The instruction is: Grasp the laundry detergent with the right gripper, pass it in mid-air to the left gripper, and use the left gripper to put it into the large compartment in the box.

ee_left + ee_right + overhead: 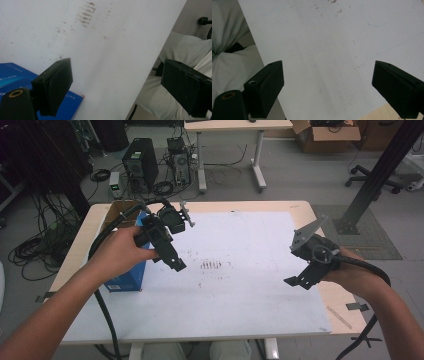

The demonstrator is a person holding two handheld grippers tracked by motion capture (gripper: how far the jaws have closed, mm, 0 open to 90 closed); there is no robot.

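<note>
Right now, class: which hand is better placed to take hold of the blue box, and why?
Left. The left gripper hangs open beside the blue box at the table's left edge; the right gripper, also open, is across the white sheet.

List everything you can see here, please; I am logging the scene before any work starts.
blue box: one, blue, left edge of the table, by the left gripper
white sheet: one, white with brown smudges, covers most of the table top
table: one, light wood
cardboard box: one, brown, table's far left corner
computer towers: two, black, on the floor beyond the table
left gripper: one, black, open, holding nothing
right gripper: one, black, open, holding nothing
</note>
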